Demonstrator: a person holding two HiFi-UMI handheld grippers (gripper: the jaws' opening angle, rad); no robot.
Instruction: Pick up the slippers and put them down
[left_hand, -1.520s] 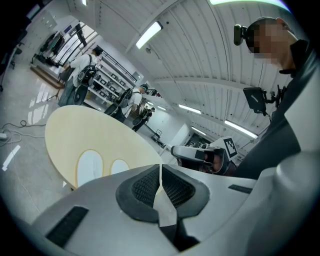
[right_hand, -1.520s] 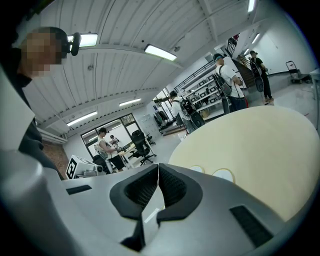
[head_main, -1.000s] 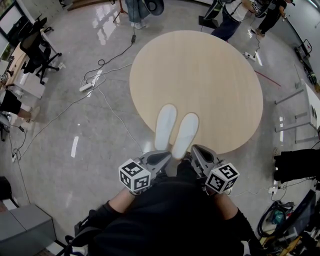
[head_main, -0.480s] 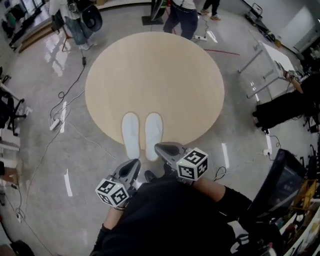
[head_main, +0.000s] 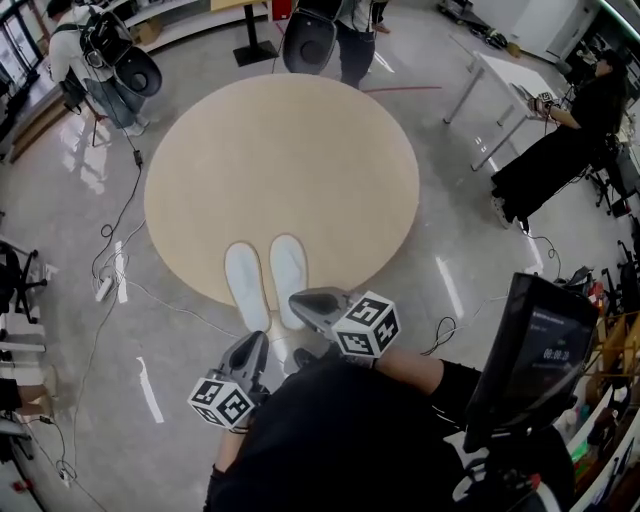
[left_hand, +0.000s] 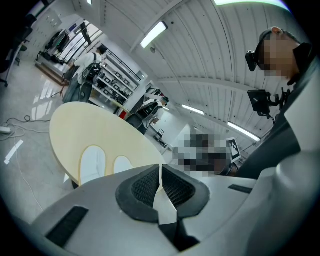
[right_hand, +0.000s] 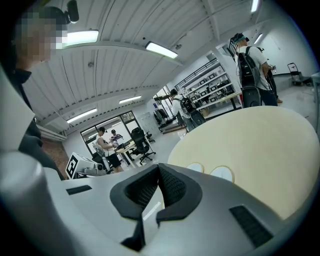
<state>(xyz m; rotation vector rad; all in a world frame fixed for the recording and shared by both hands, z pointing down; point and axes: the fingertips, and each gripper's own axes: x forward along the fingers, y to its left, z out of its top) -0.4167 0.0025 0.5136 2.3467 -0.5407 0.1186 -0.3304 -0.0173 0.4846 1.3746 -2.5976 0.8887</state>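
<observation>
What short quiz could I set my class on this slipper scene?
1. True or false: both slippers lie on the table.
2. Pick one. The left gripper is: A open; B shut on a slipper; C shut and empty.
3. Fill in: in the head view, the ___ gripper reaches nearer the slippers.
Key: 1 true; 2 C; 3 right, since the right gripper points at the table's near edge beside the slippers.
</observation>
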